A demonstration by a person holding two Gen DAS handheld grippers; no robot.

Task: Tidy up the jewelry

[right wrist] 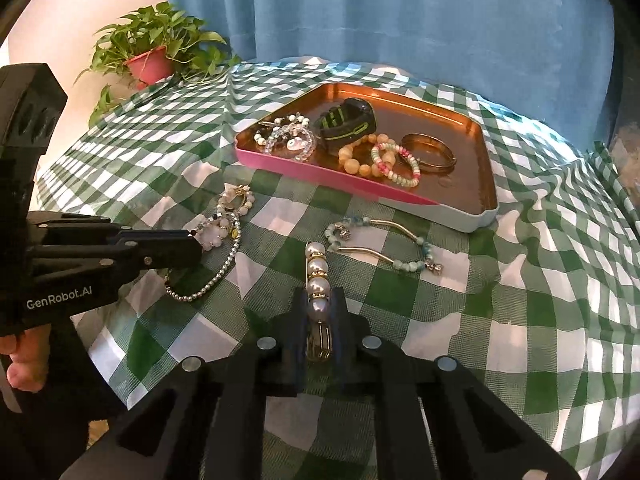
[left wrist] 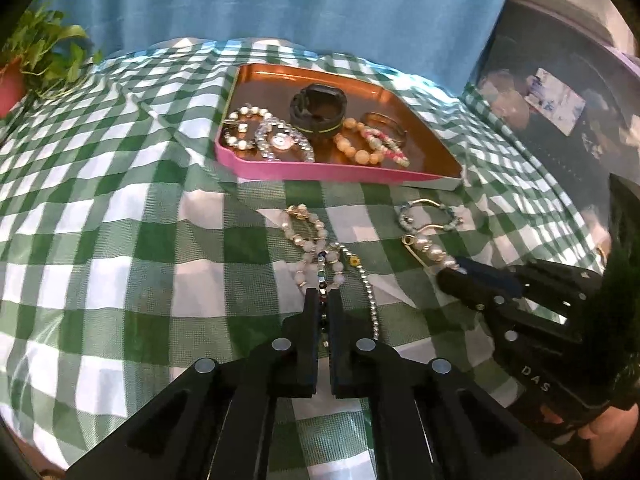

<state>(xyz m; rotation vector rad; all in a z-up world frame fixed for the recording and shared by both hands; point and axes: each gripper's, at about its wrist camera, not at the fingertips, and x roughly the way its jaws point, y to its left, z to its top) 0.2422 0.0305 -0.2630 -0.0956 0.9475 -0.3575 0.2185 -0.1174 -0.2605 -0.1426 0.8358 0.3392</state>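
I have the left hand-held gripper (left wrist: 325, 300) pinched shut on the bead chain (left wrist: 370, 284); the right hand-held gripper (right wrist: 318, 308) clamps the pearl pin (right wrist: 317, 268); next, lift both into the tray (right wrist: 486, 184).

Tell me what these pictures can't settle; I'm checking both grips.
- Left tongs: their fingers hide where the bead chain is pinched, left view.
- Pearl pin: its near end sits behind the right tongs, right view.
- Tray: black watch face too small to read.
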